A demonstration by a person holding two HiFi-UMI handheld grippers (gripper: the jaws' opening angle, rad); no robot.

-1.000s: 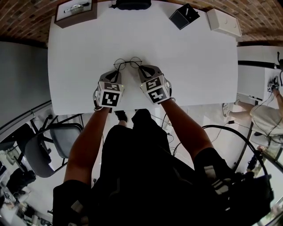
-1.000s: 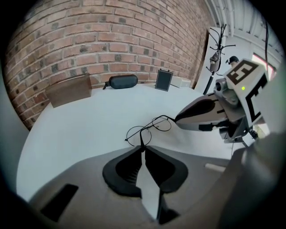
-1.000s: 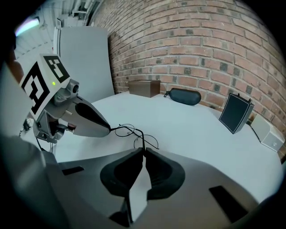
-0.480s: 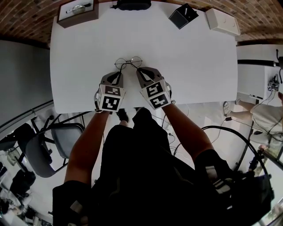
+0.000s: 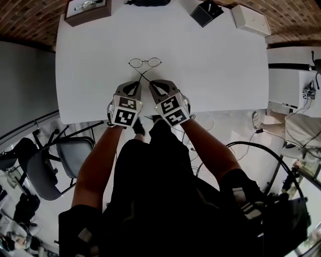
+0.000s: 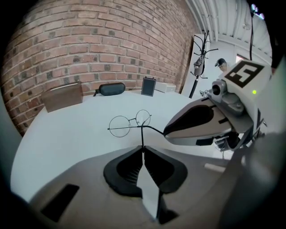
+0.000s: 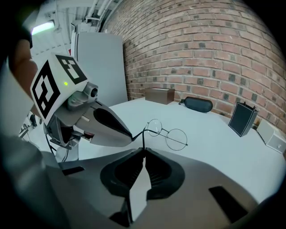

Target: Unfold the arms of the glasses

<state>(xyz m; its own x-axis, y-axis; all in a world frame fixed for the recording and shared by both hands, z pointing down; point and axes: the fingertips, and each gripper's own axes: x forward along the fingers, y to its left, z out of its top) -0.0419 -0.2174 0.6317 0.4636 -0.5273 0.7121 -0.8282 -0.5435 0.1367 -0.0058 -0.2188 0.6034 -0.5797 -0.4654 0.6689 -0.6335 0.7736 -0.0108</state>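
Round wire glasses (image 5: 144,62) lie lenses-away on the white table (image 5: 220,70). Their two thin arms run back toward me and cross in an X. My left gripper (image 5: 135,85) holds the tip of one arm; its jaws are closing, with the wire between the pads. In the left gripper view the arm runs from the glasses (image 6: 129,124) down into the left gripper (image 6: 143,150). My right gripper (image 5: 152,85) is shut on the other arm's tip. The right gripper view shows the glasses (image 7: 167,134) ahead of the right gripper (image 7: 143,151), with the wire pinched there.
Along the table's far edge stand a brown box (image 5: 86,11), a dark glasses case (image 5: 148,2), a black box (image 5: 204,12) and a white box (image 5: 251,20). Both grippers hang close to the table's near edge. A chair (image 5: 45,170) stands at lower left.
Both grippers have drawn back toward the table's near edge and closer together. The glasses' arms now stretch out from the frame and cross between lenses and grippers.
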